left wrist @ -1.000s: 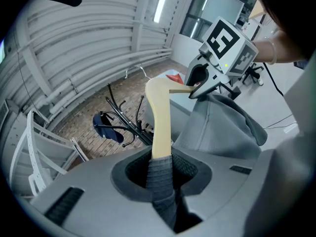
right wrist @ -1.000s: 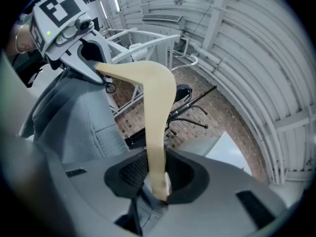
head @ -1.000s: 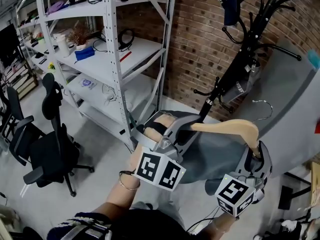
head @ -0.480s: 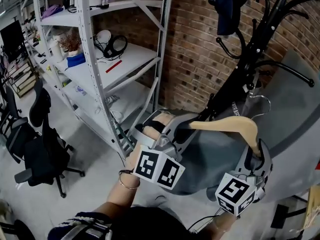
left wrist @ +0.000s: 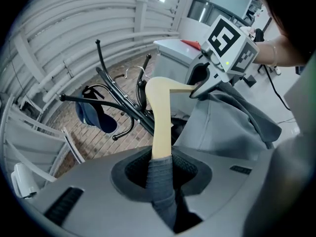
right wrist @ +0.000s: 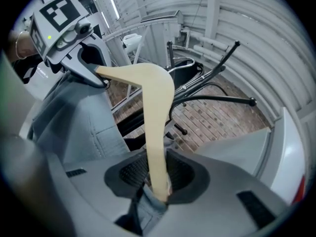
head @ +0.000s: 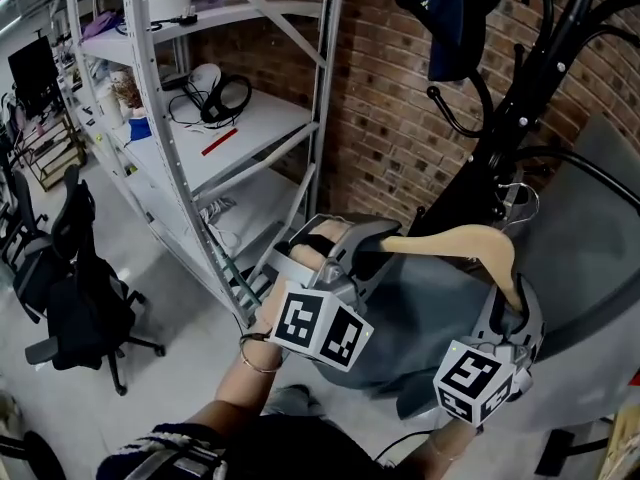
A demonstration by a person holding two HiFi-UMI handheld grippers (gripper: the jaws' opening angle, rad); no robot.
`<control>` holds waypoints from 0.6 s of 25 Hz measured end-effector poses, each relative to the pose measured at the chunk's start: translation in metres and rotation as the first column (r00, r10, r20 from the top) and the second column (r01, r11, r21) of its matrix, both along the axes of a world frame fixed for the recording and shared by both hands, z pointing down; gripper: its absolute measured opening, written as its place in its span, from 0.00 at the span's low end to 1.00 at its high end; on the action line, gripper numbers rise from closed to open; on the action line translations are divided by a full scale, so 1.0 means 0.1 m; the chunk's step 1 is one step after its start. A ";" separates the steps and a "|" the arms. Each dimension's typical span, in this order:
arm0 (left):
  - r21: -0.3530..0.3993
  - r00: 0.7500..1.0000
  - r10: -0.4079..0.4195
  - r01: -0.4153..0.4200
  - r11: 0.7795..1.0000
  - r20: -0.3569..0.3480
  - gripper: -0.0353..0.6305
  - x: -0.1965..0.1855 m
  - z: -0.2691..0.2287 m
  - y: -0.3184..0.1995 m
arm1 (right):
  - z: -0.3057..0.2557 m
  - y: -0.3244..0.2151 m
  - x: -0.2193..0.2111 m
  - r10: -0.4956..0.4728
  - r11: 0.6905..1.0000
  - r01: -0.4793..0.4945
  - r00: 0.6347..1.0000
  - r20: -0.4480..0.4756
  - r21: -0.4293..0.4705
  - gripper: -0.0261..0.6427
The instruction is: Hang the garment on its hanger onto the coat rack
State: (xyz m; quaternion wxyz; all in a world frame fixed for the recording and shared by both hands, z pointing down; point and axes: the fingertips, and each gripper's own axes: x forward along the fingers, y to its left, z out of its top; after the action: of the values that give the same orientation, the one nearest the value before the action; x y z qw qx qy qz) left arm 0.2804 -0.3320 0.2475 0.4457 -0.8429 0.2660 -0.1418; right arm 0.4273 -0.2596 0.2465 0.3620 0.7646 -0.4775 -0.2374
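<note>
White metal shelving unit (head: pixel 255 118) is standing well left of the black coat rack (head: pixel 525 88), both against the brick wall. A dark blue item (head: pixel 455 13) is hanging from one of the coat rack's upper arms. The grey garment (head: pixel 440 318) is draping off the wooden hanger (head: pixel 470 240), and the whole load is being held in the air, below and in front of the coat rack's lower arms. The left gripper (left wrist: pixel 160 169) is clamping the hanger's left arm end, with garment cloth wrapped over the wood between the jaws. The right gripper (right wrist: pixel 157 181) is clamping the hanger's right arm end, bare wood in the jaws and cloth bunching just under it. So both grippers are gripping the hanger, one at each end, and the garment is sagging between them. The hanger's metal hook (head: pixel 522 192) is sitting just beside the coat rack's pole and is not looking caught on any arm yet, though overlap makes that hard to tell. Handling guess: the hanger is stiff and light and the wood is a bit slick, while the garment is soft, floppy and likely to slide off if the hanger is tipping. The two arm ends are looking like the right place to hold, keeping the hanger level and the hook free.
</note>
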 end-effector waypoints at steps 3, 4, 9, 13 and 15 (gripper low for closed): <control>0.000 1.000 0.005 -0.005 1.000 0.008 0.17 0.08 0.02 -0.18 | 0.03 -0.17 0.07 0.005 1.000 -0.005 1.000 0.011 -0.005 0.19; -0.004 1.000 0.007 -0.007 1.000 0.013 0.17 0.10 0.04 -0.23 | 0.05 -0.23 0.08 0.006 1.000 -0.006 1.000 0.016 -0.011 0.19; -0.031 0.999 0.010 -0.009 0.999 0.042 0.17 0.19 0.16 -0.47 | 0.20 -0.46 0.17 0.020 0.998 -0.018 0.999 0.040 -0.055 0.19; -0.053 0.998 0.016 -0.013 0.999 0.059 0.17 0.23 0.28 -0.61 | 0.32 -0.60 0.21 0.029 0.997 -0.025 0.998 0.055 -0.077 0.19; -0.065 0.998 0.020 -0.016 0.998 0.068 0.17 0.25 0.34 -0.66 | 0.39 -0.63 0.23 0.035 0.996 -0.029 0.998 0.061 -0.088 0.19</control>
State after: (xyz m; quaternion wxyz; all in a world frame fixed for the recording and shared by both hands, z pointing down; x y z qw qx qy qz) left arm 0.3057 -0.3978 0.2818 0.4286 -0.8537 0.2384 -0.1750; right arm 0.4503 -0.3230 0.2854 0.3836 0.7627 -0.4861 -0.1867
